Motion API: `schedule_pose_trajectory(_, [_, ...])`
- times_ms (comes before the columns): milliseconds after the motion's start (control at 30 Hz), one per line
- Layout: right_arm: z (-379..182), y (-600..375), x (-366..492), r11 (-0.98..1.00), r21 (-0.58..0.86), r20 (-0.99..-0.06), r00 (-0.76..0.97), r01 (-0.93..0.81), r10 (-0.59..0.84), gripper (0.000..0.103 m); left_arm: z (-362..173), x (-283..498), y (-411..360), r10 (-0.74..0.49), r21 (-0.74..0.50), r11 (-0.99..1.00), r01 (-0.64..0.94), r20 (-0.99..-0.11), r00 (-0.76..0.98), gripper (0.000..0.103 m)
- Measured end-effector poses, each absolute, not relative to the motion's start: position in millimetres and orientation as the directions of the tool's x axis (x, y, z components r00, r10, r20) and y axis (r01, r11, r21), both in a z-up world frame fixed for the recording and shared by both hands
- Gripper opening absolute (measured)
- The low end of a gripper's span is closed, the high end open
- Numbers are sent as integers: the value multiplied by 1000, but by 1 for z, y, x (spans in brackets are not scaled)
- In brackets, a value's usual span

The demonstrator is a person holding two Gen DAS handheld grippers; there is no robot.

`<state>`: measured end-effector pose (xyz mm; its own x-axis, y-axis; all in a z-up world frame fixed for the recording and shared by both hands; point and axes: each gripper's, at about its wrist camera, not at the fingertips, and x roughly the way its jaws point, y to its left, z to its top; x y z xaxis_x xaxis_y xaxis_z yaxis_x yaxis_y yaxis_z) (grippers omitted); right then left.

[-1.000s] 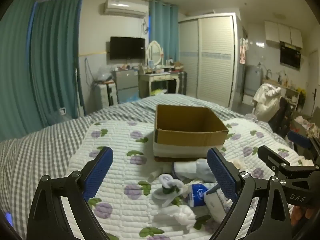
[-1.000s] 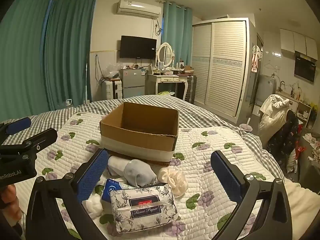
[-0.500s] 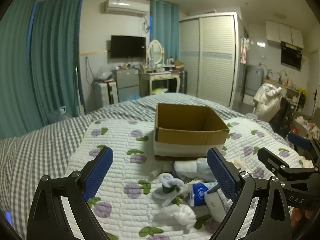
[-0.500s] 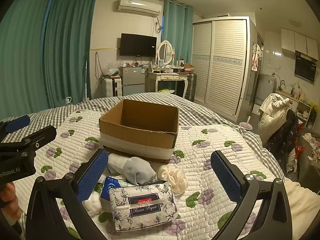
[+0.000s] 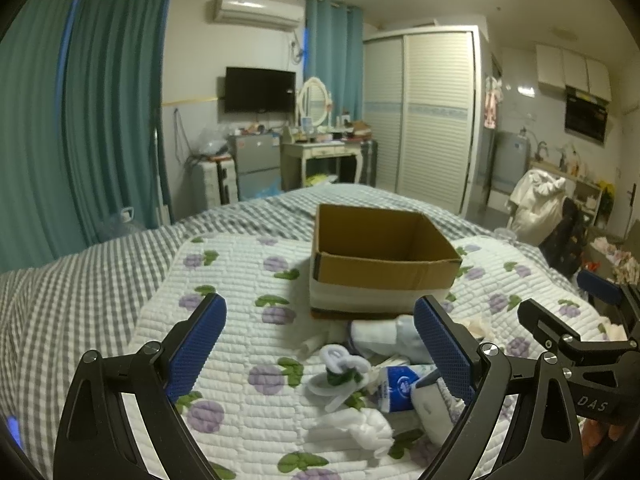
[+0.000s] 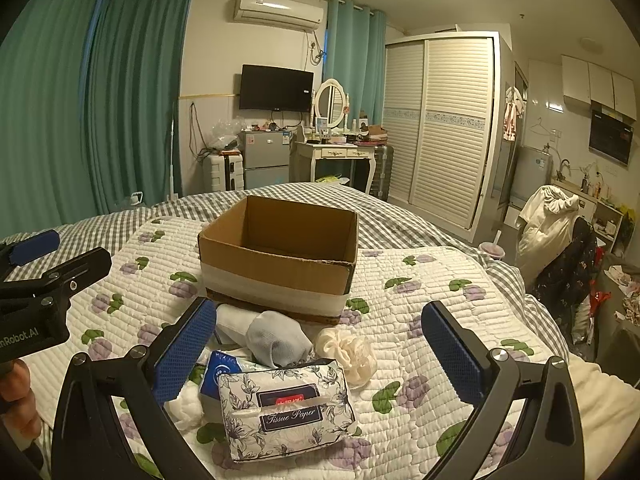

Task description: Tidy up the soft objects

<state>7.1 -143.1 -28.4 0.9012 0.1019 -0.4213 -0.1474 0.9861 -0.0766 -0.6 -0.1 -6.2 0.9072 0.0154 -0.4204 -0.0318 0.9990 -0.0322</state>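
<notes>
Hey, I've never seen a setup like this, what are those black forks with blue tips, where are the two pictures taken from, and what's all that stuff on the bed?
Those forks are handheld grasping tools, one in each of a person's hands; there is no robot arm. Each carries a wide-angle camera looking forward between its two blue-padded fingers.

One picture comes from the left tool, the other from the right tool. Each also catches the other tool at its edge.

Both tools are open and hold nothing.

They hang above a bed with a flower-print quilt. On it stands an open cardboard box, with nothing visible inside. In front of the box lies a small pile: a floral tissue pack, a grey rolled sock, a cream scrunchie, a blue-and-white packet and some white fluffy pieces.
</notes>
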Motion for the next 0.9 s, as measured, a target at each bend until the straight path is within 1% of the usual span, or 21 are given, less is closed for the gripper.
schedule_pose_trajectory(900, [-30,-143,7,986,-77,-427,899,-146,99,103,-4,-2,1,18,-32,999,-35,-424,906,97])
